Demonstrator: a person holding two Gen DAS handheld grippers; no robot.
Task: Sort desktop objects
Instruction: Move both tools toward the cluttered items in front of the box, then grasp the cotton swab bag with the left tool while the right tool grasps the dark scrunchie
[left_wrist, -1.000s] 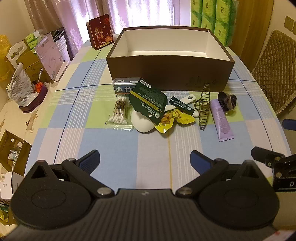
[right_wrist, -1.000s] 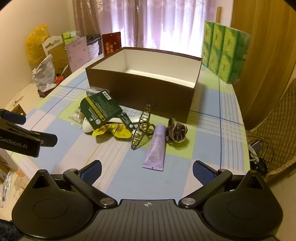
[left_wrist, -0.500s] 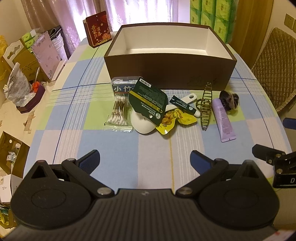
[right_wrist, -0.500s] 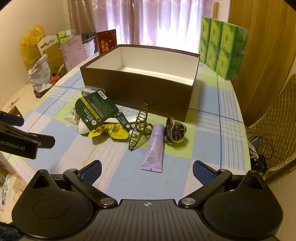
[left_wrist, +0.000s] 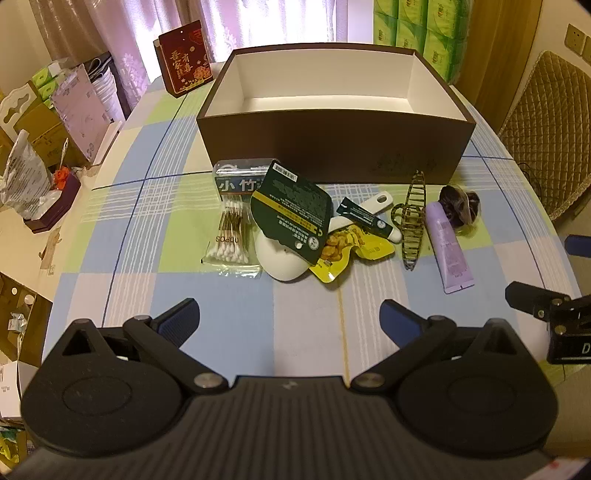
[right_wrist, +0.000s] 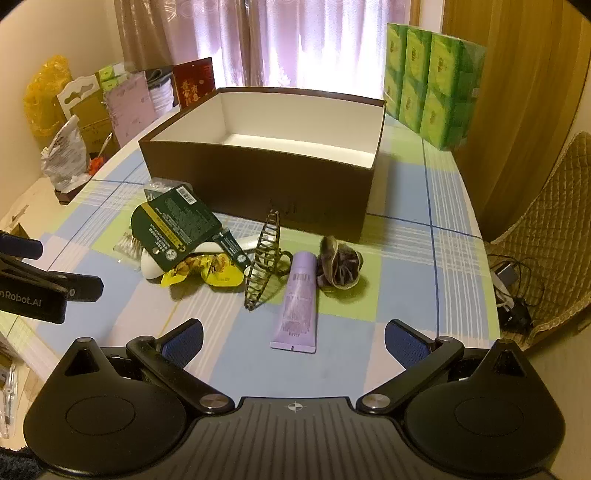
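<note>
Over the last second both views crept closer and higher over the clutter; nothing on the surface (left_wrist: 155, 295) moved. Left tongs (left_wrist: 288, 319) and right tongs (right_wrist: 293, 338) released, empty. Brown box (right_wrist: 258, 177) empty at far side; purple tube (right_wrist: 298, 301) lies nearest the right tongs, so sorting hasn't started.

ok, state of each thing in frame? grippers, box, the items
left gripper: open, holding nothing
right gripper: open, holding nothing
brown box: lid off, nothing visible inside
purple tube: lying flat, cap toward the box
gold hair claw: standing on edge, beside the tube
scrunchie: bunched, loose on the cloth
cotton swab bag: flat, sealed
dark green packet: propped on the white scoop
yellow snack packet: crumpled, partly under the green packet
</note>
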